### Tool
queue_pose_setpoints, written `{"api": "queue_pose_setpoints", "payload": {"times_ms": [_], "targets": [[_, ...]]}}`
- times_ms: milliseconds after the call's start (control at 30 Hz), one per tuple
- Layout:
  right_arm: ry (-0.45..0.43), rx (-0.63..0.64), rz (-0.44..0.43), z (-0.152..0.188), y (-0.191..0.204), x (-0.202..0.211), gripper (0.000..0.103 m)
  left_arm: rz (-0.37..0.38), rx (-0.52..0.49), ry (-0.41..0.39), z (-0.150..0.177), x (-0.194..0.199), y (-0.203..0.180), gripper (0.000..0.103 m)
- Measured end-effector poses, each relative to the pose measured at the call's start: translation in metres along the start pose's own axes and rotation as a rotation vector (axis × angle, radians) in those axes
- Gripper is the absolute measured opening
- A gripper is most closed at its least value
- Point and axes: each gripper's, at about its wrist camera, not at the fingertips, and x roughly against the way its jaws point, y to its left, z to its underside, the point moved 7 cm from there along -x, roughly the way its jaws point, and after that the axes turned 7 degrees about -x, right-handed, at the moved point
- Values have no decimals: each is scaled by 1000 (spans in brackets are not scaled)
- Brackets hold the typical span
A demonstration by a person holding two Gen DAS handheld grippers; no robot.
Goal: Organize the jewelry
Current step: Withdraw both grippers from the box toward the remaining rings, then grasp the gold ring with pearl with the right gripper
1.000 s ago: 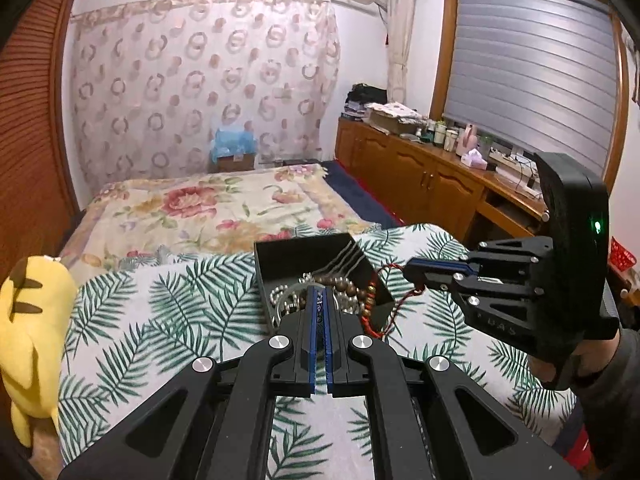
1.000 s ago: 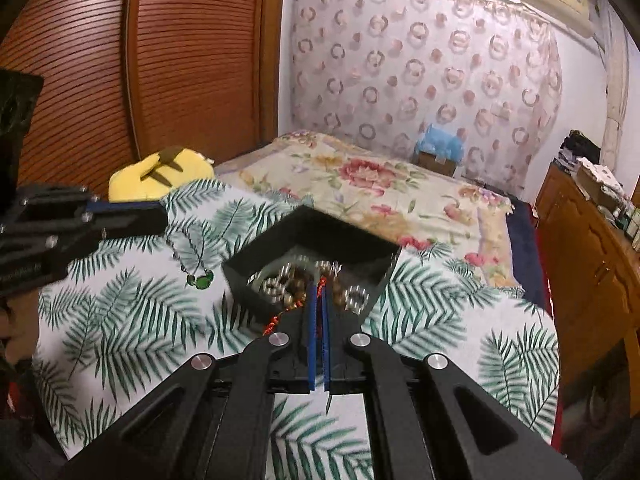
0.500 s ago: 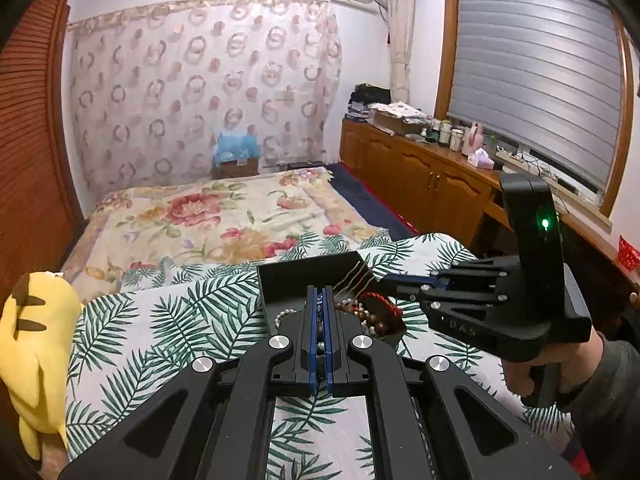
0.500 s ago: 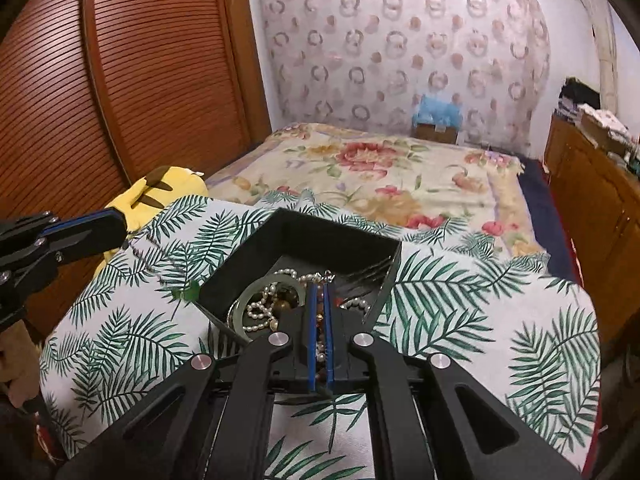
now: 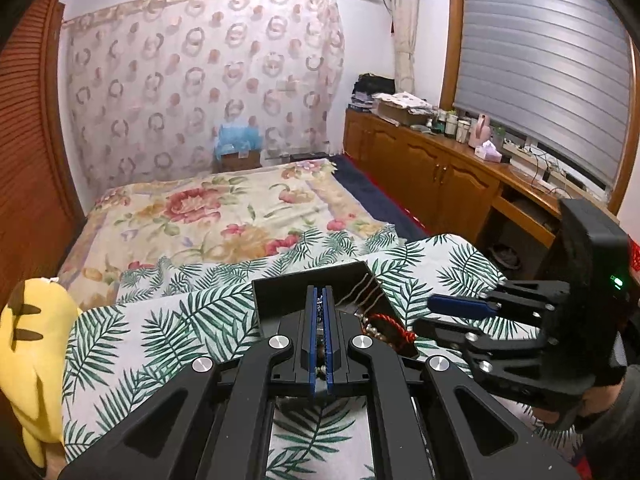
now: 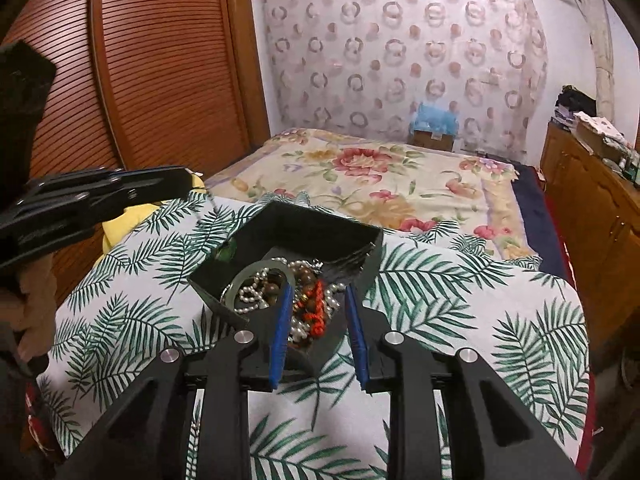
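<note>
A black open box point(image 6: 320, 222) sits on the palm-leaf cloth point(image 6: 460, 300). It holds pearl strands point(image 6: 250, 294), a green bangle point(image 6: 240, 274), brown beads and a red cord bracelet point(image 6: 316, 308). My right gripper point(image 6: 318, 300) is open just over the box's near corner, with nothing between its fingers; it also shows in the left wrist view point(image 5: 440, 314). My left gripper point(image 5: 319, 300) is shut on a thin chain necklace above the box point(image 5: 320, 284). In the right wrist view the left gripper point(image 6: 176, 184) hangs left of the box, the chain running down to a green pendant point(image 6: 226, 250) at the box's left wall.
A yellow plush toy point(image 5: 32, 344) lies at the cloth's left edge. A flowered bed point(image 6: 372, 176) lies behind the box. A wooden louvred wardrobe point(image 6: 152, 80) stands on the left and wooden cabinets point(image 5: 432, 176) along the right wall.
My right gripper has opened and let the red cord bracelet fall into the box. My left gripper has carried the chain necklace from the cloth over to the box.
</note>
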Motion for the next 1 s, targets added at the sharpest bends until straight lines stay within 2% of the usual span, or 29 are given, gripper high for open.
{"api": "queue_pose_setpoints", "payload": {"times_ms": [400,433,467,500,533,600,633,700,767,833,867,933,1000], "targets": [[-3,5,-20,21,7,17,29,-3,-5,47,14,-10,-6,4],[-3,5,-26,23,9,18,29,-5,-6,47,17,-8,-6,11],[-2,6,-35,26,13,19,29,-8,-6,47,19,-6,-6,26],[2,8,-41,29,15,20,29,-12,-5,44,22,-4,-6,33],[6,14,-48,33,19,20,29,-11,-3,40,25,-2,-6,38],[15,24,-54,40,25,21,29,-17,-7,51,32,0,-5,40],[22,28,-59,44,27,20,29,-22,-10,55,35,1,-5,45],[35,38,-62,52,32,19,29,-27,-10,50,39,4,-4,57],[46,51,-64,61,37,18,29,-46,-8,42,42,9,-2,76],[54,58,-66,68,41,19,29,-64,-8,28,46,14,1,89],[59,61,-68,72,43,18,29,-69,-9,26,48,16,1,93],[70,68,-71,78,46,18,29,-78,-13,33,54,17,2,95],[79,72,-74,84,48,17,34,-79,-18,44,60,18,2,95]]}}
